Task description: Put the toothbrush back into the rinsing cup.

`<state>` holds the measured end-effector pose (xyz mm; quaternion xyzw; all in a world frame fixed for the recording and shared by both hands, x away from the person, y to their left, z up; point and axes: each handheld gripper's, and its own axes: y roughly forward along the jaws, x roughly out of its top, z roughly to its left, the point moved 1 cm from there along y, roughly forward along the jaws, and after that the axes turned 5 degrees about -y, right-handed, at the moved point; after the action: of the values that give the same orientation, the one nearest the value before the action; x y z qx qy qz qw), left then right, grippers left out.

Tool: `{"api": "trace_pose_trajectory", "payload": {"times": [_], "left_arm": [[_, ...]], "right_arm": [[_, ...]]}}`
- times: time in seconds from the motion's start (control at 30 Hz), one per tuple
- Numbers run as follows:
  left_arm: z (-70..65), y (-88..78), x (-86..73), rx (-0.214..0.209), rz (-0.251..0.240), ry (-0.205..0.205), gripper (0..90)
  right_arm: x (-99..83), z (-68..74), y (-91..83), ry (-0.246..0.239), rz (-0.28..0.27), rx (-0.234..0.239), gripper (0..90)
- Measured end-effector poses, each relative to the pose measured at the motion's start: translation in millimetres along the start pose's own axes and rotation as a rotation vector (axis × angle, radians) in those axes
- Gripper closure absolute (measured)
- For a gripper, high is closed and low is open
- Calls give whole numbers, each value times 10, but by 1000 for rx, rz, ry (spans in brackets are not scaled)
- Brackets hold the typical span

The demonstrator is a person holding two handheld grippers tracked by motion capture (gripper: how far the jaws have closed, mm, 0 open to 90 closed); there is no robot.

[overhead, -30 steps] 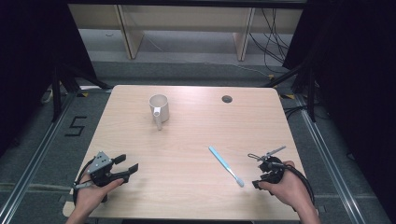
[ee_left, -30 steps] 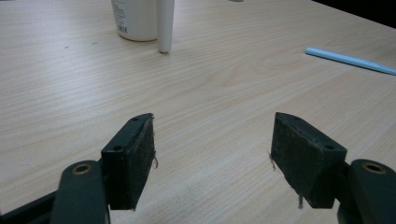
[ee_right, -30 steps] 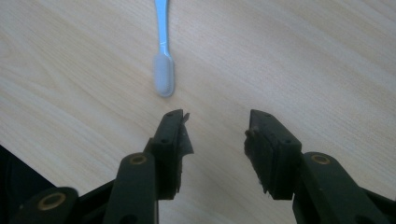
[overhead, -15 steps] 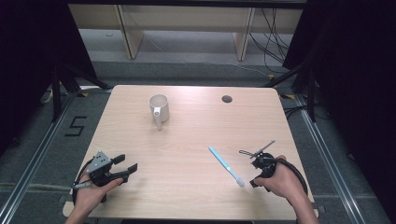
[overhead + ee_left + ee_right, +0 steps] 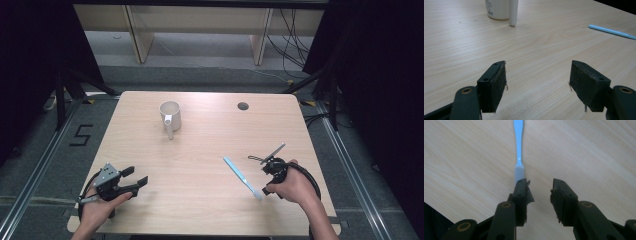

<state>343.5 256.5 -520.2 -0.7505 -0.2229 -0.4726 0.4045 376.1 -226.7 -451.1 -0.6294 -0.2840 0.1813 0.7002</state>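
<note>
The light-blue toothbrush lies flat on the wooden counter, toward the person's right, its handle running up and away to the left and its bristle head nearest the right hand. Nothing has lifted it yet: it rests on the wood along its whole length.

The right gripper sits just beside the brush's head end. In the right gripper view the toothbrush runs straight ahead, and its ribbed neck disappears behind the left one of the two fingers; the gap between them is bare wood, so the brush is off to one side and not yet bracketed. These jaws have just been closing and now stand about half apart, holding nothing.

The left gripper rests low on the near left of the counter, its fingers spread wide and empty, well apart from the brush.

A white mug stands upright farther back, left of centre, with nothing in it as far as can be seen.

So, by my reading, the work is at its start: the approach is nearly made, but lining up, gripping, lifting and probably carrying the brush to the mug are all left.
</note>
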Motion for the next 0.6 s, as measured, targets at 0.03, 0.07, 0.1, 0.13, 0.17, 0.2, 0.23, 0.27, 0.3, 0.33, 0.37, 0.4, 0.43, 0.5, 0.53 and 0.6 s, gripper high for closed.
{"api": "trace_pose_trajectory", "payload": {"times": [0.03,0.07,0.1,0.13,0.17,0.2,0.23,0.27,0.3,0.33,0.37,0.4,0.43,0.5,0.53,0.6], "left_arm": [[-1,0,1,1,-1,0,285],[-3,0,3,2,0,2,285],[-10,2,4,1,-1,4,284],[-13,4,6,-1,-2,7,284],[-14,6,6,-3,-2,8,283],[-14,6,8,-3,-3,8,284],[-13,5,9,-2,-3,8,283],[-14,-5,12,7,4,9,284],[-11,-8,12,7,4,10,283],[-9,-12,12,9,5,8,284],[-8,-13,12,10,5,7,284],[-8,-13,12,10,5,7,285],[-3,-15,9,10,6,5,285],[0,-10,8,3,-1,2,285],[-4,-17,11,8,3,3,284],[-6,-13,15,-3,-8,4,284]], "right_arm": [[28,0,-5,-2,-4,9,660],[46,4,-2,-4,-5,0,660],[61,8,-10,-6,-1,-1,660],[75,16,-5,-3,-5,1,660],[96,19,-5,-13,-5,1,660],[117,18,-2,-25,-6,2,660],[136,32,1,-16,-1,-1,660],[149,28,4,-25,-2,1,660],[171,36,8,-23,0,0,660],[192,43,14,-19,3,-1,660],[205,46,15,-21,1,3,660],[205,46,15,-21,1,3,660],[238,54,21,-24,7,1,662],[268,58,27,-30,8,1,670],[287,67,31,-23,18,6,673],[317,73,40,-30,21,6,678]]}}
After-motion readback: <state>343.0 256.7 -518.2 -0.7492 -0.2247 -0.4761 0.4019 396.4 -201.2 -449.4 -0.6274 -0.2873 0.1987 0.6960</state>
